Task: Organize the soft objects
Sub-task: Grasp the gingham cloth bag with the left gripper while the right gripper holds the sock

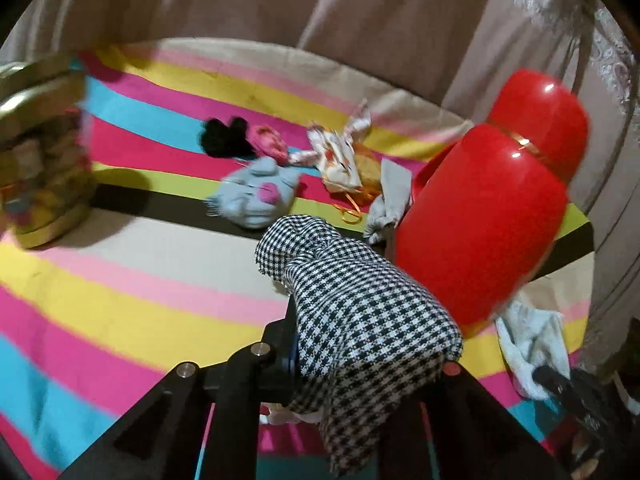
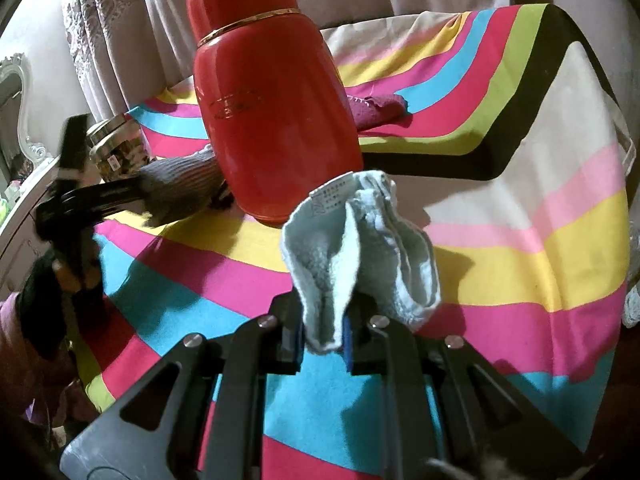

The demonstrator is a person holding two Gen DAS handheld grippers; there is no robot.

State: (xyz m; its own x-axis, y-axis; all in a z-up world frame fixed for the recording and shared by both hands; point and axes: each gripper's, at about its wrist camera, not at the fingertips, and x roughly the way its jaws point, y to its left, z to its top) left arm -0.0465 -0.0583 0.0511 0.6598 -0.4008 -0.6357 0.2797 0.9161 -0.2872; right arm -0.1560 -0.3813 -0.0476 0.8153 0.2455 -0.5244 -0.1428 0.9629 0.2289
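Woven houndstooth cloth [image 1: 360, 308] drapes left gripper [image 1: 360, 364]; right gripper [image 2: 324, 340] pinches fluffy towel [image 2: 360, 256].

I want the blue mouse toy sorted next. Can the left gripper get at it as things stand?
Probably not yet. The left gripper is shut on the houndstooth cloth, so it has no free jaws. The blue mouse toy itself lies uncovered on the striped sheet ahead.
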